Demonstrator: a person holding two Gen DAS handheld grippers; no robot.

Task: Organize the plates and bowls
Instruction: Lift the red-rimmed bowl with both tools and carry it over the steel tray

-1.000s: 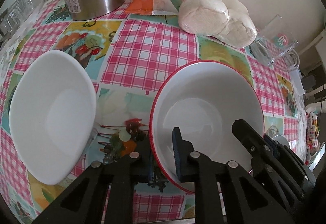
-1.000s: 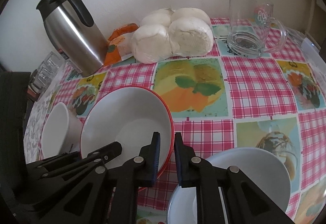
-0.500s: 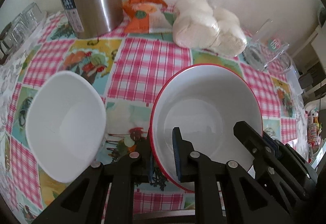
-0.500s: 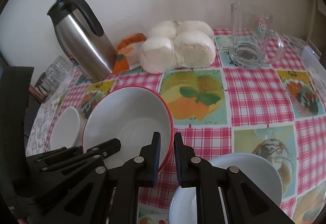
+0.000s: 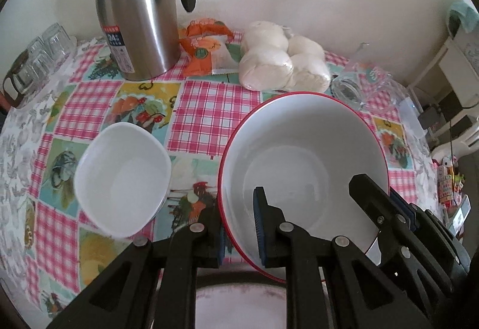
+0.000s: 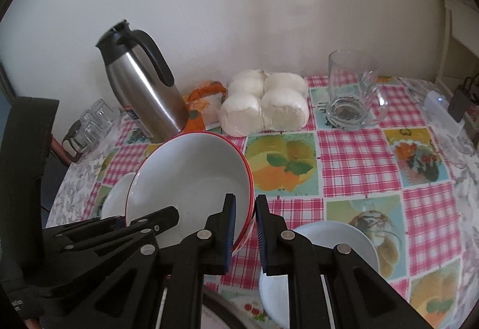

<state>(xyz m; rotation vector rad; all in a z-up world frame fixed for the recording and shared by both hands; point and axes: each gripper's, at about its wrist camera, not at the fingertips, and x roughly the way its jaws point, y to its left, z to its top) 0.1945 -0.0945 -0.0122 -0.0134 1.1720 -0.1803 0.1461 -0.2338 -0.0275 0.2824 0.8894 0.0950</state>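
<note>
Red-rimmed bowl [image 5: 302, 149]: tilted above the table [image 5: 206, 107], left tool [image 5: 239, 227] and right tool [image 6: 244, 227] each clamped on opposite rims, both angled steeply downward

Three bowls [image 6: 191, 179], one thermos [image 5: 137, 14]

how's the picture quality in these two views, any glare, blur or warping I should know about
Left wrist view: sharp, strong fisheye bending of the table edges, black corners, soft window glare on the steel flask. Right wrist view: same warping, even daylight, slightly soft toward the rim; the glass mug reads clearly. Both: the red-rimmed bowl interior looks washed out, nearly shadowless.
</note>
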